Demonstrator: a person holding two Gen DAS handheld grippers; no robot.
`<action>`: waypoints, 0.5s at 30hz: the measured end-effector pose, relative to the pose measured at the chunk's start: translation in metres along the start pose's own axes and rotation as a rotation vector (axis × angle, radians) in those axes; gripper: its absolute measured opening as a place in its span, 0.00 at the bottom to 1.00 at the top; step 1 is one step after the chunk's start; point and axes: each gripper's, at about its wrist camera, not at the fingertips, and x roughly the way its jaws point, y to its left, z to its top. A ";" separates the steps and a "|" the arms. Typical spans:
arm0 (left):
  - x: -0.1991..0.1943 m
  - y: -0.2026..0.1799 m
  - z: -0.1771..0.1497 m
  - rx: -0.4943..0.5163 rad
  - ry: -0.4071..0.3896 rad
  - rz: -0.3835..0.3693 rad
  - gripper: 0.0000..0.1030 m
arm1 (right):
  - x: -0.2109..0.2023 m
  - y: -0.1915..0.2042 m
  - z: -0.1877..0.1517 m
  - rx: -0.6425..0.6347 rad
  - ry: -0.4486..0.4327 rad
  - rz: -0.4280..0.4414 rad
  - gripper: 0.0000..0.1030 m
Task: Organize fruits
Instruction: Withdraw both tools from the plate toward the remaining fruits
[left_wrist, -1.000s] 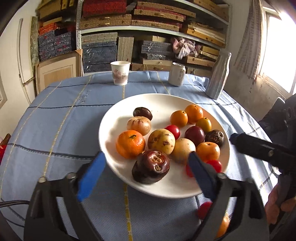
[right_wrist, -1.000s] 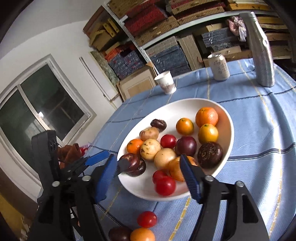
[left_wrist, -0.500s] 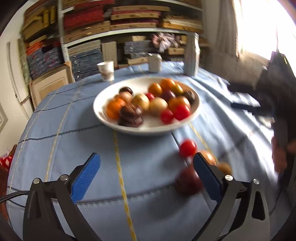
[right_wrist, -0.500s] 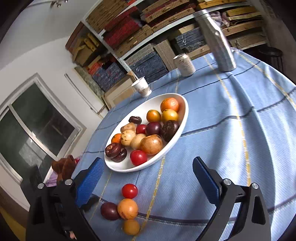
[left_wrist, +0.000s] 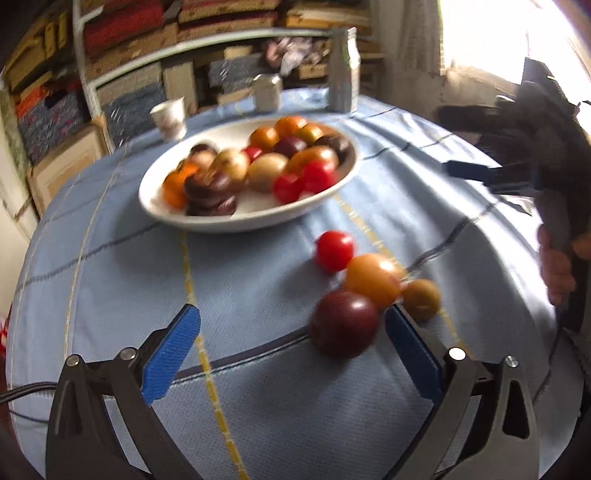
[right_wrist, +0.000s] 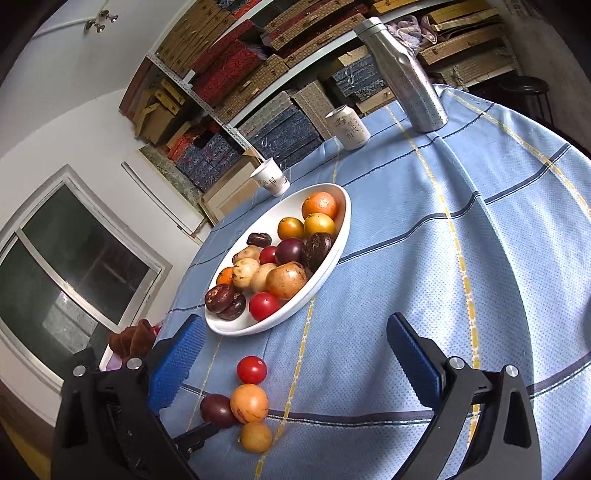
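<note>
Four loose fruits, among them a small red tomato (right_wrist: 251, 369) and a dark purple plum (left_wrist: 344, 324), lie just beside the white oval fruit-filled plate (right_wrist: 334, 254); the left gripper (left_wrist: 291, 347) and right gripper (right_wrist: 291, 360) hover released, empty.

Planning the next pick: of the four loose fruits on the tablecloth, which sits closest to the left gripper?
The dark purple plum, just inside the left gripper's right fingertip. The red tomato, large orange fruit and small yellow-brown fruit lie farther away.
</note>
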 end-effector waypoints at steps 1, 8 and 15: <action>-0.001 0.007 0.000 -0.032 -0.002 -0.017 0.96 | 0.000 0.000 0.000 0.000 0.000 0.000 0.96; -0.020 0.048 -0.010 -0.145 -0.065 0.094 0.96 | -0.002 -0.001 0.001 0.010 -0.009 0.007 0.96; -0.010 0.033 -0.012 -0.053 -0.023 0.099 0.96 | -0.002 0.000 0.000 -0.001 -0.007 0.011 0.96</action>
